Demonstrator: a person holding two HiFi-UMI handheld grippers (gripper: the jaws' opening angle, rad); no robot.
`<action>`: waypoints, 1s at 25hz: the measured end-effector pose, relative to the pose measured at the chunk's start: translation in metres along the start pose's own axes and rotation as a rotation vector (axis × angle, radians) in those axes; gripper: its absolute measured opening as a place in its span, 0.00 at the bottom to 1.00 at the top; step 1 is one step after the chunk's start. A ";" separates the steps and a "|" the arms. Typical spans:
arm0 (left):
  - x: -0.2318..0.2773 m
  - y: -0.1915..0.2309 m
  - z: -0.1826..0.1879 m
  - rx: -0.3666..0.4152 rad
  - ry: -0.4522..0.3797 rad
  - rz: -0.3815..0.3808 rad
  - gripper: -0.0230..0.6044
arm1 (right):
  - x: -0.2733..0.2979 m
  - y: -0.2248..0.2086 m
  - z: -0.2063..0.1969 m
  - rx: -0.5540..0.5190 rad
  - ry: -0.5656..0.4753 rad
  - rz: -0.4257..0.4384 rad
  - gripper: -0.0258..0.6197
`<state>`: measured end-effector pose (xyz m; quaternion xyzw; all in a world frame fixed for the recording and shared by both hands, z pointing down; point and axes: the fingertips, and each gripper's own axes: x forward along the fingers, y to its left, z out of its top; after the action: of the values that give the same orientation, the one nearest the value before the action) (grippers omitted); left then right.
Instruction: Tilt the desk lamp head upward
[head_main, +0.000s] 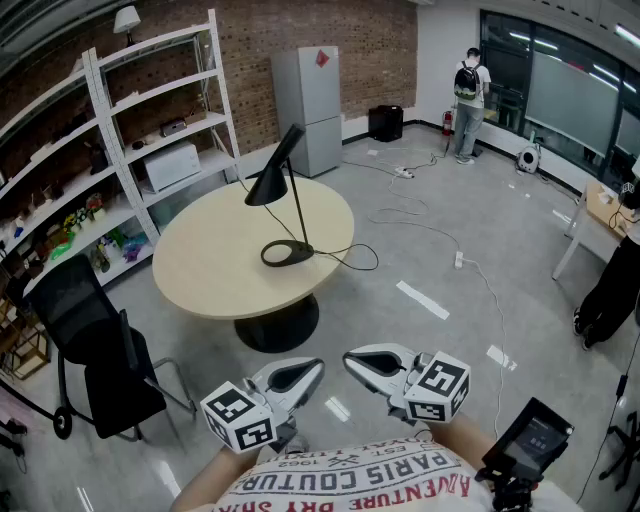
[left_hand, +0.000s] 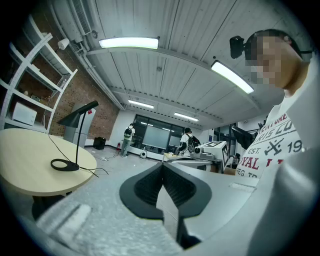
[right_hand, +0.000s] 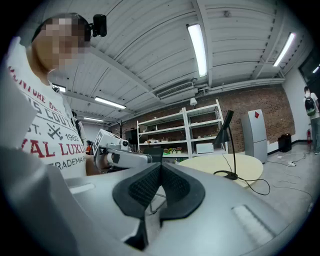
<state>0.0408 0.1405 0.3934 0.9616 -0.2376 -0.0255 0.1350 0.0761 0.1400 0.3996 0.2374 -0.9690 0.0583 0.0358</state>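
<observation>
A black desk lamp (head_main: 287, 205) stands on the round beige table (head_main: 200, 270), its cone head (head_main: 273, 178) tilted down to the left, its ring base (head_main: 287, 253) near the table's middle. Its cord trails off the right edge. Both grippers are held close to my chest, well short of the table. My left gripper (head_main: 309, 372) is shut with nothing in it; my right gripper (head_main: 358, 362) is shut and empty too. The lamp (left_hand: 75, 135) shows far off in the left gripper view and likewise the lamp (right_hand: 227, 145) in the right gripper view.
A black office chair (head_main: 95, 345) stands left of the table. White shelving (head_main: 130, 150) lines the brick wall, a grey fridge (head_main: 308, 95) behind the table. Cables (head_main: 440, 235) run over the floor at right. A person (head_main: 467, 95) stands far back.
</observation>
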 end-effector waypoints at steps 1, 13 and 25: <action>0.001 0.001 0.001 0.001 0.000 -0.002 0.04 | 0.000 -0.002 0.001 0.001 -0.005 -0.002 0.04; 0.016 -0.012 0.008 -0.015 -0.013 -0.016 0.04 | -0.023 -0.008 0.012 0.023 -0.057 -0.031 0.04; 0.035 -0.015 0.004 -0.061 -0.023 -0.035 0.04 | -0.039 -0.023 0.002 0.047 -0.051 -0.059 0.04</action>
<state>0.0779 0.1362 0.3862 0.9607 -0.2214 -0.0463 0.1612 0.1213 0.1375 0.3965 0.2680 -0.9606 0.0738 0.0073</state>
